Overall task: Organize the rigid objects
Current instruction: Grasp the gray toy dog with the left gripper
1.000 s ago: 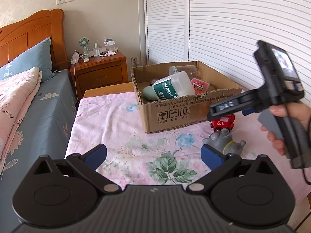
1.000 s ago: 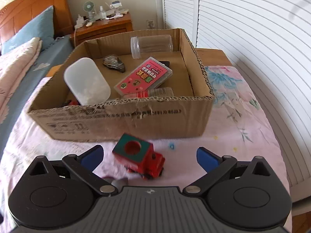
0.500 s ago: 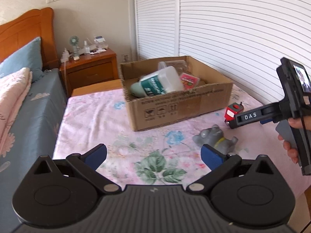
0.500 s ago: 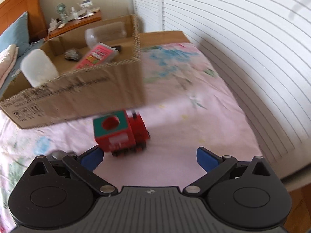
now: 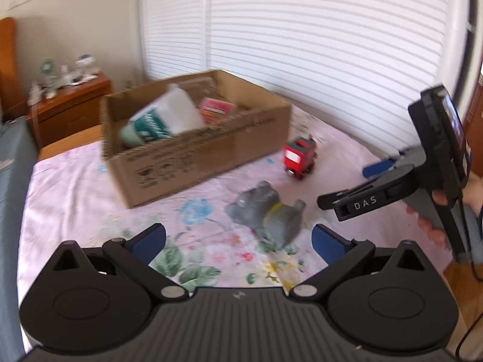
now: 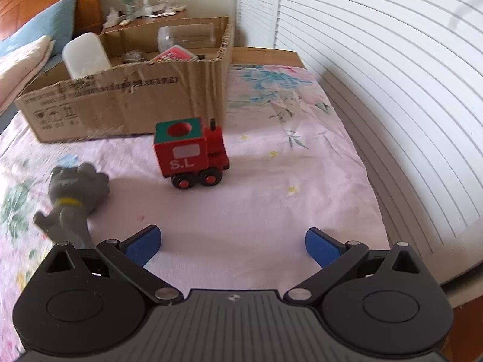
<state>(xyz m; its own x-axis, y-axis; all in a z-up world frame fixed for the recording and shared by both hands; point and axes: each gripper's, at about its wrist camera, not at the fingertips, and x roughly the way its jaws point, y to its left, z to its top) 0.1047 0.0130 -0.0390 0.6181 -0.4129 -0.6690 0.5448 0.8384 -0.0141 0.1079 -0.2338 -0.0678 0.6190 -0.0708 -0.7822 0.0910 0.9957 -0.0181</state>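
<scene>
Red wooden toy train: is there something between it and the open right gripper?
Nothing visible: only bare floral sheet lies between the right gripper and the red wooden toy train. The grey rubber elephant lies off to the left.

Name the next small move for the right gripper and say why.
Probably ease the right gripper forward and down until the red toy train sits between its open fingers. The train stands upright on the floral cloth, outside the cardboard box, ahead of the empty jaws.

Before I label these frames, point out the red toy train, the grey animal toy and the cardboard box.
red toy train [image 6: 187, 157], right wrist view, red side panel.
grey animal toy [image 5: 268, 211], left wrist view, body.
cardboard box [image 6: 120, 102], right wrist view, front wall.
</scene>
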